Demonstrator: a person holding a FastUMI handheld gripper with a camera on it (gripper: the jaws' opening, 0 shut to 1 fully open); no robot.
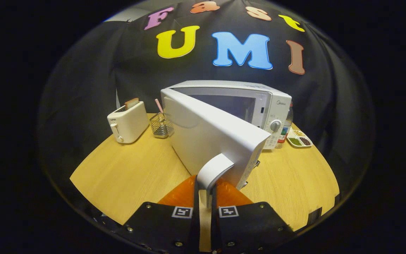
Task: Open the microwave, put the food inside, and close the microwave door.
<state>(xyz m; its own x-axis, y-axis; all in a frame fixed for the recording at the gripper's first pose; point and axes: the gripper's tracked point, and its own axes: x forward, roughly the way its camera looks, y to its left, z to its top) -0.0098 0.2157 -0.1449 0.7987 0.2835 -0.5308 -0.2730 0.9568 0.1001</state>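
Jaws pinched on the handle [214, 169] of the one microwave [238, 106], its door [210, 135] swung wide open.

The gripper [205, 195] holds the curved, smooth white handle from both sides. On the round pale-wood counter [129, 173] stand one boxy toaster [128, 121], one wire basket [160, 126] and one sectioned dish [299, 138]; bare counter lies on either side of the door.

Toaster [128, 121] left of microwave [245, 106]
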